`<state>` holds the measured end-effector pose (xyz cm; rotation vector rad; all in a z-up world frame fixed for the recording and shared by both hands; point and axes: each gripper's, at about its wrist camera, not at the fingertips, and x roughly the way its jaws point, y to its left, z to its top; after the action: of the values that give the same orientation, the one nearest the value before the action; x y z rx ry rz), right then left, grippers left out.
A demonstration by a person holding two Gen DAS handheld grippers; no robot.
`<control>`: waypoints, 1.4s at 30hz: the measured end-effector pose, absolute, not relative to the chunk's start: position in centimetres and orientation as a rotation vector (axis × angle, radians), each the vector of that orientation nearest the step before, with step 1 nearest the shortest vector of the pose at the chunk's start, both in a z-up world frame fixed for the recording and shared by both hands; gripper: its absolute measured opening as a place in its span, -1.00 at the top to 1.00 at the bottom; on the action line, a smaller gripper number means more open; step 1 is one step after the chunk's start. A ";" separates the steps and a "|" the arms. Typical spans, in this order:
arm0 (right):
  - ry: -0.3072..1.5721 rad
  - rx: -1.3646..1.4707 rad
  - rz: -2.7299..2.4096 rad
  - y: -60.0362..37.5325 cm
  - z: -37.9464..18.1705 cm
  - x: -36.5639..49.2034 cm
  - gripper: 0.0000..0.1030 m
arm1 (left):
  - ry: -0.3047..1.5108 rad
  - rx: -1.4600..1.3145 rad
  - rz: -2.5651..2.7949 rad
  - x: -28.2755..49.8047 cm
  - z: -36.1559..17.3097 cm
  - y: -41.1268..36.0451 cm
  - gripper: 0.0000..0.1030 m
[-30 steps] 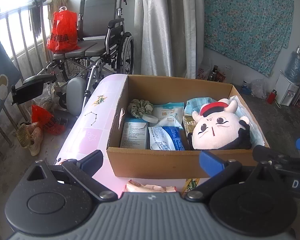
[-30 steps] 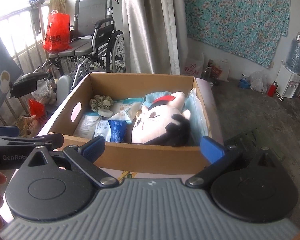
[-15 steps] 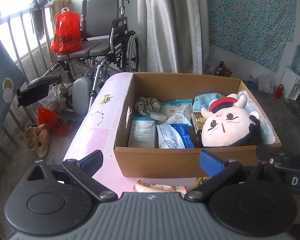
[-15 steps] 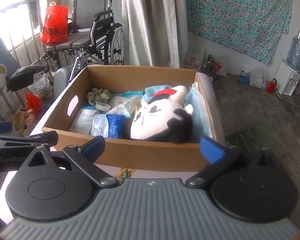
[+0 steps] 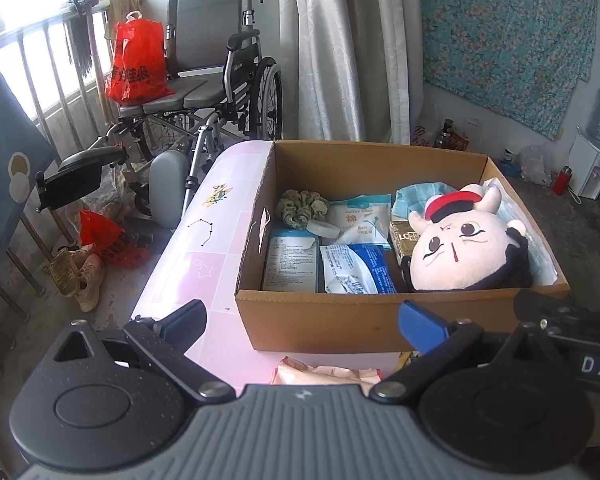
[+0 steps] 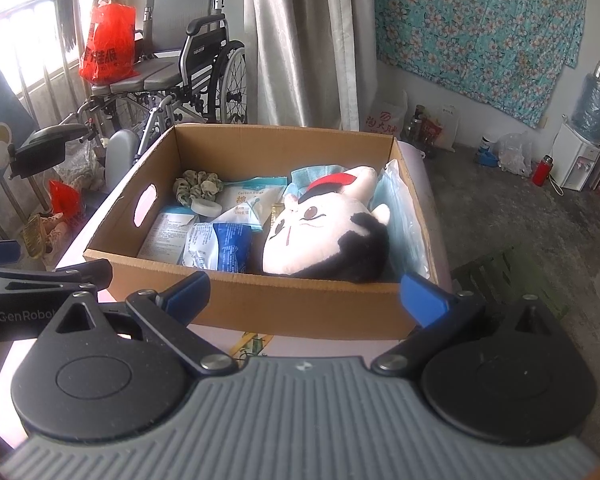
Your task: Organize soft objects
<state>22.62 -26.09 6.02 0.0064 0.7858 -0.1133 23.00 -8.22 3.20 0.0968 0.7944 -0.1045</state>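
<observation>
Both sets of jaws stand wide and hold nothing. I read the left gripper (image 5: 302, 322) hovering low over the pink worktop (image 5: 204, 240), its blue-tipped fingers (image 5: 422, 326) spread apart. The right gripper (image 6: 304, 294) is spread the same way, just short of the near wall of the cardboard box (image 6: 300, 304).

Ahead of both jaws, the box sits on the worktop, open at the top. Inside it, toward the right finger of either gripper, lies the plush head (image 5: 466, 250), white-faced with black hair and a red cap, face up and resting against the near wall. A pale blue cloth (image 5: 420, 196) lies beyond it. Toward the left finger sits a green scrunchie (image 5: 300, 208) at the far left of the box, with a cotton-swab pouch (image 5: 360, 220) just beside it. Nearer the jaws lie a blue-and-white packet (image 5: 354, 270) and a flat white pack (image 5: 290, 260).

Just under the left jaws, outside the box, a crumpled peach wrapper (image 5: 326, 374) rests on the worktop.

Far beyond the box stands a wheelchair (image 5: 204, 92) carrying a red bag (image 5: 136, 66).
</observation>
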 end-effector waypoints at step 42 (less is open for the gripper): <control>0.784 -0.007 -0.126 -26.1 5.9 22.4 -0.97 | 0.800 0.092 -0.114 23.2 3.2 -8.2 -0.98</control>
<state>22.38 -26.12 5.92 -0.0067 0.7843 -0.1255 23.19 -8.16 3.20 0.0924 0.8004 -0.1140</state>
